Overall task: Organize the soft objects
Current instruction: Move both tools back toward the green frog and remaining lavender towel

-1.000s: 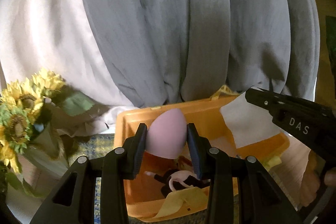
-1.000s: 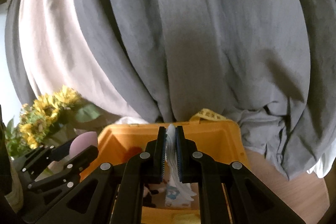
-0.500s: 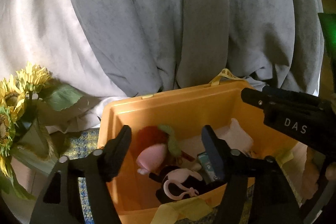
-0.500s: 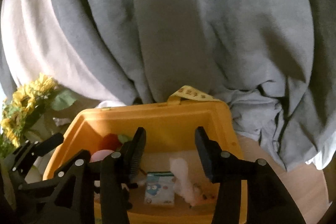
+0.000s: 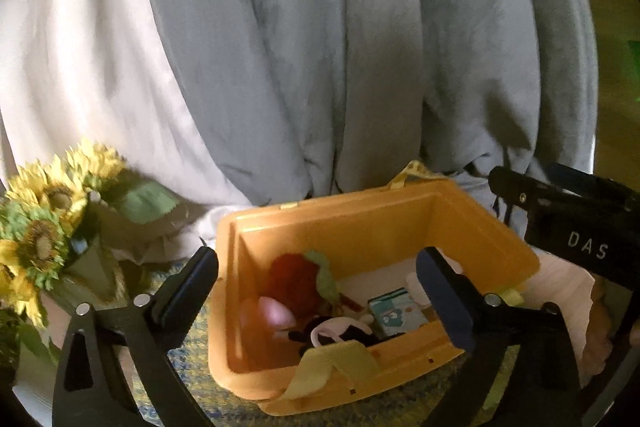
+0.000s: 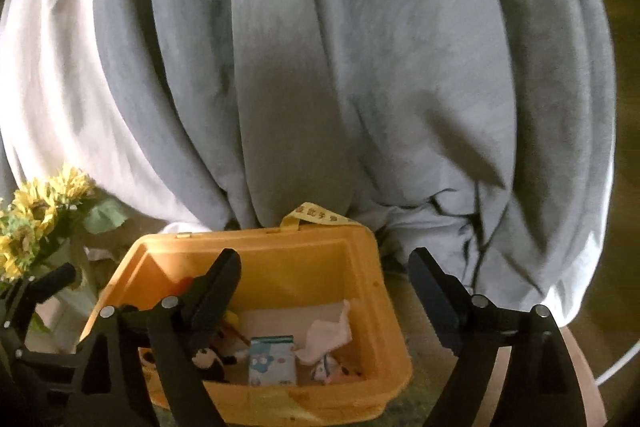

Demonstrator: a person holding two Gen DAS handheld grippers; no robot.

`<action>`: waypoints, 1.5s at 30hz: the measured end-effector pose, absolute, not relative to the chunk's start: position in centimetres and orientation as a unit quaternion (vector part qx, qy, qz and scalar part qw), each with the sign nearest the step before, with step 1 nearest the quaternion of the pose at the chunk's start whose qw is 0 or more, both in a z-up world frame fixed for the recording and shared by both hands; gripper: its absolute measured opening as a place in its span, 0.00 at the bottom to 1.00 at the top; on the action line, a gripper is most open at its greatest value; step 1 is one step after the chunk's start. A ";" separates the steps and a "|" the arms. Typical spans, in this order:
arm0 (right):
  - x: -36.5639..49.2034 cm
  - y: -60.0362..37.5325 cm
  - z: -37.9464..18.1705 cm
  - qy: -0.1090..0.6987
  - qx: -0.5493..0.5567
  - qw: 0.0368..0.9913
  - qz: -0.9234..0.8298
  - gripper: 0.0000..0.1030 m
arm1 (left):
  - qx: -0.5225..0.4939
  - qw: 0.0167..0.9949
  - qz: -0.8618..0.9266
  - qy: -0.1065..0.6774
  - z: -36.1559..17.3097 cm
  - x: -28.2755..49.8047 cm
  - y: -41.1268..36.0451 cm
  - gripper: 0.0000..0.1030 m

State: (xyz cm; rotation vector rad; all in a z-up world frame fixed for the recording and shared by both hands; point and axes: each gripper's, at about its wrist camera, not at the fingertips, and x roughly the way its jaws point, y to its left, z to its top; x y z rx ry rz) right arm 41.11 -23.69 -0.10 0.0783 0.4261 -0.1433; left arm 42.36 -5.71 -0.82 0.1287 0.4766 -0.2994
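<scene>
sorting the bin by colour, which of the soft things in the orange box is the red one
The fuzzy red plush with a green leaf, at the orange box's back left corner. The sponge is pink, the tissue pack teal.

The white letters "DAS" are read on the black right gripper (image 5: 576, 227) body, at the right edge of the left wrist view.

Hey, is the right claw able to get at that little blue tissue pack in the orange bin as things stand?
Probably yes. The right claw is open above the orange bin, and the tissue pack lies uncovered on the bin floor, with only a crumpled white tissue beside it.
</scene>
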 end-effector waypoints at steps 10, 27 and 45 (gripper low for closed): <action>35.4 -23.5 0.7 0.192 0.018 0.975 -0.108 0.87 | 0.084 0.959 -0.161 0.216 -0.4 38.1 -6.0 0.99; 26.7 -22.5 0.4 0.189 0.028 0.964 -0.187 0.89 | 0.091 0.952 -0.217 0.196 0.2 32.5 -5.5 0.99; 21.1 -21.0 -3.2 0.235 0.071 0.933 -0.263 0.89 | 0.136 0.922 -0.305 0.196 -1.7 30.2 -5.7 0.99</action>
